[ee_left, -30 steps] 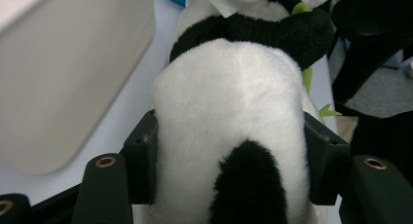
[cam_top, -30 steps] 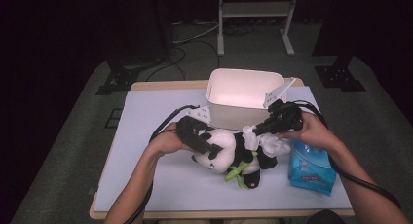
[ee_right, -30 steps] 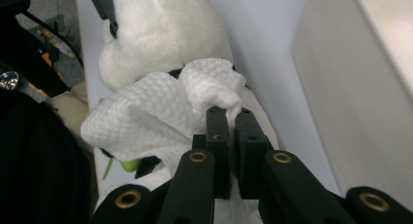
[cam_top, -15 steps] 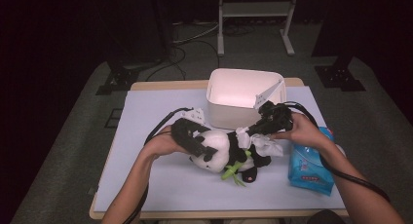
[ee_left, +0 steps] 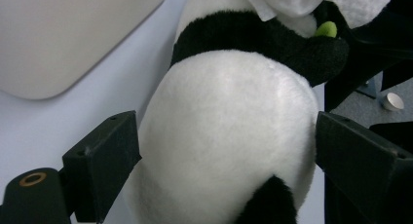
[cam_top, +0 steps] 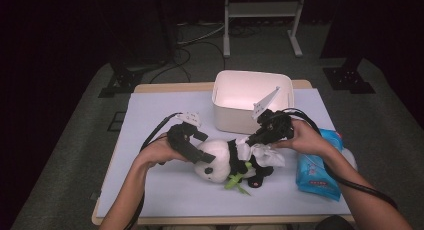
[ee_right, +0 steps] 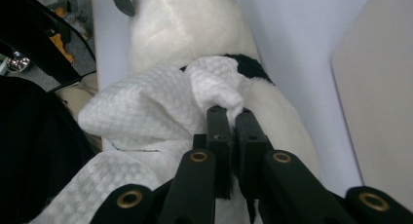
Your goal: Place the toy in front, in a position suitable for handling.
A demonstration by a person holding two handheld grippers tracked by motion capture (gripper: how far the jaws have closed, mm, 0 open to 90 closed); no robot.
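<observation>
The right gripper [ee_right: 233,124], jaws clamped on one white wipe [ee_right: 146,112], presses it to the plush panda [cam_top: 227,160] at frame centre, apparently to clean it; the left gripper [ee_left: 219,151], jaws apart around the head, steadies it; one white bin [cam_top: 225,102] above, one blue wipe pack [cam_top: 317,167] at right.
</observation>
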